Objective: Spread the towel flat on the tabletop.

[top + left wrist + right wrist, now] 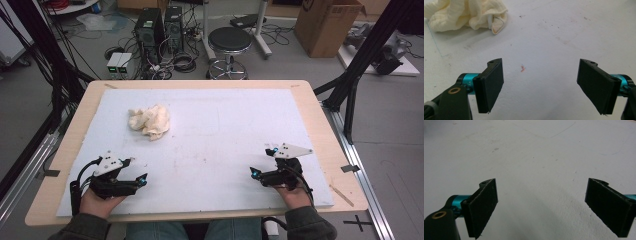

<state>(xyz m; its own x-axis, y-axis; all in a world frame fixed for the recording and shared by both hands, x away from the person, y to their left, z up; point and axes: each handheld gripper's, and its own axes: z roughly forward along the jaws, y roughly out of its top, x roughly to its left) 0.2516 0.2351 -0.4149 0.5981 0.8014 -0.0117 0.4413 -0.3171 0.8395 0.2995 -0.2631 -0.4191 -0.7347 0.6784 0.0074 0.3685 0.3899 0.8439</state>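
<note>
While both grippers' fingers stand open and empty, I see the crumpled cream cloth [149,121] lying toward the desk's far-left corner, nearer my left gripper [141,179].

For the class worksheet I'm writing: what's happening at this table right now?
A person sits at the table with a gripper in each hand. The left gripper and right gripper rest near the front edge, jaws open and holding nothing. A crumpled cream cloth lies untouched farther back on the white board, nearer the left gripper.
</note>
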